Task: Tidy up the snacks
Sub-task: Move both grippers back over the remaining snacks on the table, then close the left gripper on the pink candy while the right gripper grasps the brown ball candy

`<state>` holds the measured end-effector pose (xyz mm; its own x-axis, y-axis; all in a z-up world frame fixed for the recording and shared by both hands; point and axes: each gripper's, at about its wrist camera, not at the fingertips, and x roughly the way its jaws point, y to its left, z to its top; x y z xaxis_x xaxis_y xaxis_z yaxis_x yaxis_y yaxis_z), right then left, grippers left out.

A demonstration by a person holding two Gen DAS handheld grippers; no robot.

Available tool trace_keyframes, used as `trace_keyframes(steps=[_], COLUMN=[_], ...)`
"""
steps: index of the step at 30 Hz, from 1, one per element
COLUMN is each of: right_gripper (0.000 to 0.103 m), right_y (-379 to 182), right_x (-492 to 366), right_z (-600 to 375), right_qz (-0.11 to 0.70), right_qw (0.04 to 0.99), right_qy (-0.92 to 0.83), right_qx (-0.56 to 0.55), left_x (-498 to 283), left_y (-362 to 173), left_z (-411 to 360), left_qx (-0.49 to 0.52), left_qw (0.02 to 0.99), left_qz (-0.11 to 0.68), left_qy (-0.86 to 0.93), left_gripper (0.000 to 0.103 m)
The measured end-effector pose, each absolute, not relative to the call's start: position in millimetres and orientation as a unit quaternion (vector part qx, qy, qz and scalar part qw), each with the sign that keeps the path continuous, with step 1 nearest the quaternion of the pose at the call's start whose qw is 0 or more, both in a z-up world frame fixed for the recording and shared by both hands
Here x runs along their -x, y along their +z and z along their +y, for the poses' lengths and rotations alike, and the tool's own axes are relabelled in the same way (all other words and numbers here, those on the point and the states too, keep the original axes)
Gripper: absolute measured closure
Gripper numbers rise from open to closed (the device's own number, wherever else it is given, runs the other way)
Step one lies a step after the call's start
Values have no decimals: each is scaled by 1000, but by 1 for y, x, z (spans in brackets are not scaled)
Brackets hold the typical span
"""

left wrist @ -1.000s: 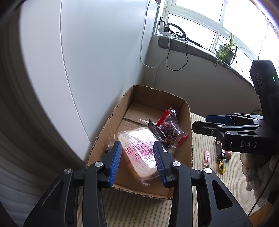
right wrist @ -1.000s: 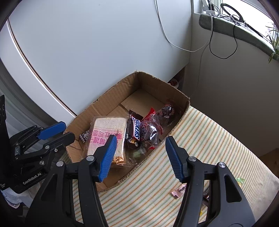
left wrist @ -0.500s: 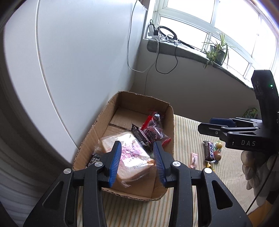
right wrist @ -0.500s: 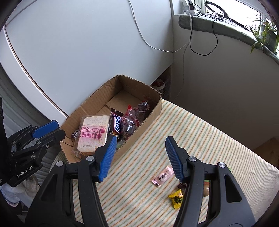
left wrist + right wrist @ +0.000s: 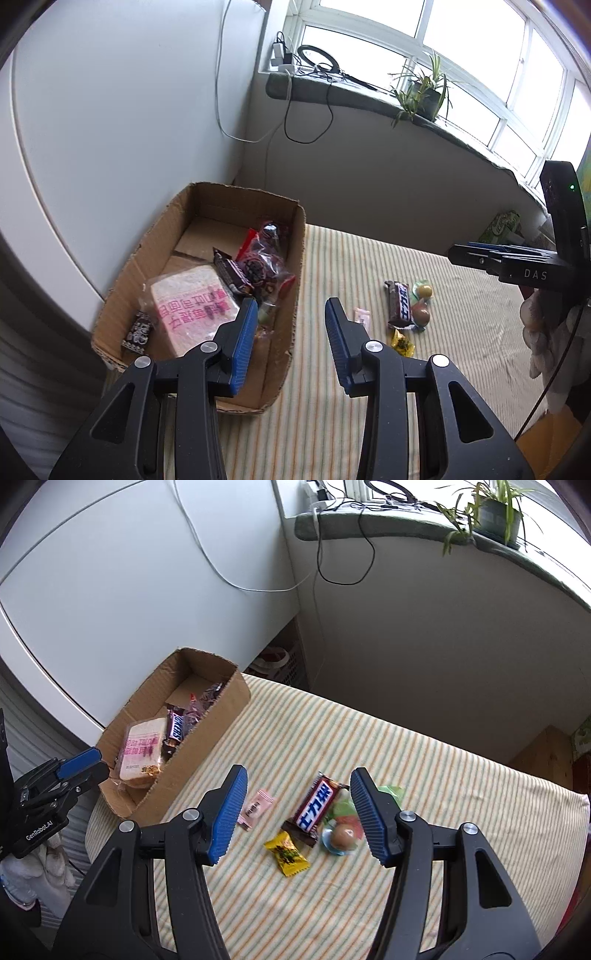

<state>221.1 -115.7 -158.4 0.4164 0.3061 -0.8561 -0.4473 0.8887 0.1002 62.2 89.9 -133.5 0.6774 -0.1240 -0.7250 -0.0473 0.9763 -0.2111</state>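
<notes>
On the striped desk (image 5: 369,738), both empty spread grippers, right (image 5: 295,812) over a Snickers (image 5: 316,806), left (image 5: 290,339) by the box (image 5: 291,295)

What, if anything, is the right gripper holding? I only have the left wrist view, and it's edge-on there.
Observer: Nothing. The right gripper is open and empty; the bar lies on the cloth below it.
Operator: Anything past the box's far end?
Observer: Yes, a white basket sits in the gap beyond the box, against the wall.
</notes>
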Motion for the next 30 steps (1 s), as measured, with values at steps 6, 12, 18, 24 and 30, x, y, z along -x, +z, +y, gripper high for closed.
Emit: trace_keyframes(steps=[6, 12, 18, 24, 30], right_gripper=[42, 42, 56, 60, 62], right_y=[-173, -191, -213, -233, -245], right_x=[-219, -210, -206, -210, -214], right_z=[-145, -152, -151, -149, -151], right_qz=[506, 505, 516, 526, 538], right_qw=[836, 834, 823, 815, 805], right_qy=[204, 206, 219, 226, 235], right_qx=[69, 85, 93, 91, 81], left_x=[-66, -73, -86, -101, -114], left_y=[-143, -155, -172, -191, -208], left_z=[63, 40, 22, 8, -2], left_qx=[104, 104, 100, 93, 85], left_qw=[901, 894, 884, 874, 867], left_qz=[417, 429, 449, 467, 482], left_qy=[-49, -73, -87, -94, -93], left_gripper=[66, 66, 67, 67, 67])
